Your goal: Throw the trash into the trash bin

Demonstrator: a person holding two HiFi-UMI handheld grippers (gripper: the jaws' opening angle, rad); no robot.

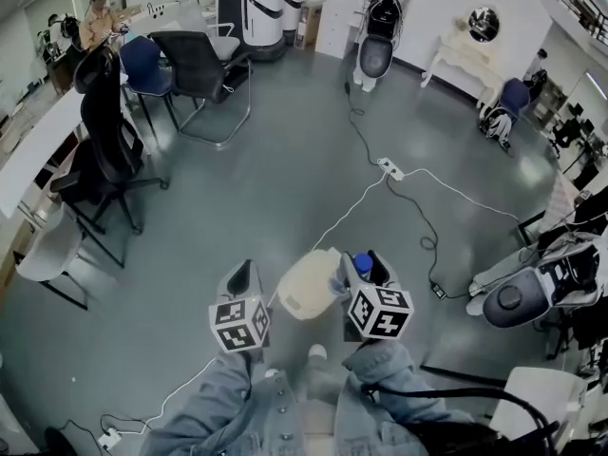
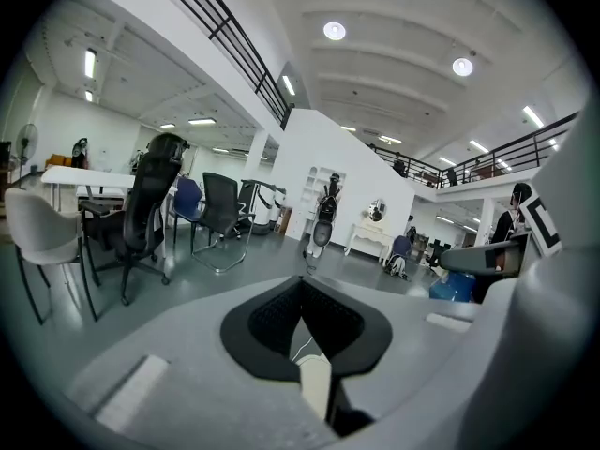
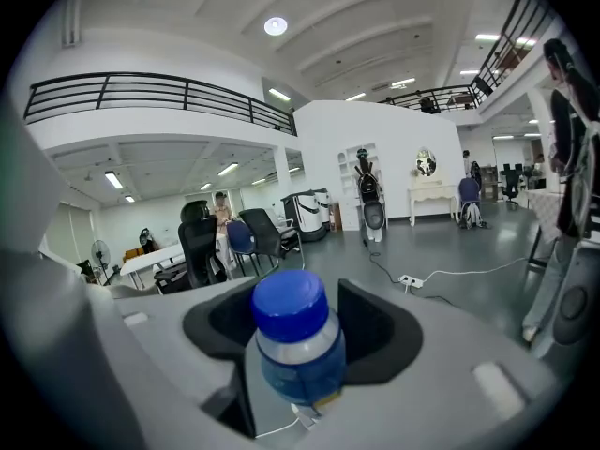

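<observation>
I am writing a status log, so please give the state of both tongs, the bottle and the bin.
Left tongs: shut, empty.
Right tongs: shut on blue-capped clear plastic bottle.
Bottle: cap on, not yet binned.
Cream round trash bin: upright, between the tongs.

Bottle point(image 3: 298, 354) with blue cap and blue label, cream trash bin point(image 1: 306, 288), grey floor point(image 1: 285, 179), white cable point(image 1: 347, 212), blue denim sleeves point(image 1: 228, 407), and black-and-white square-patterned marker cubes point(image 1: 239, 324) on the grey, black-padded left gripper point(image 1: 244, 272) and right gripper point(image 1: 372, 266).
</observation>
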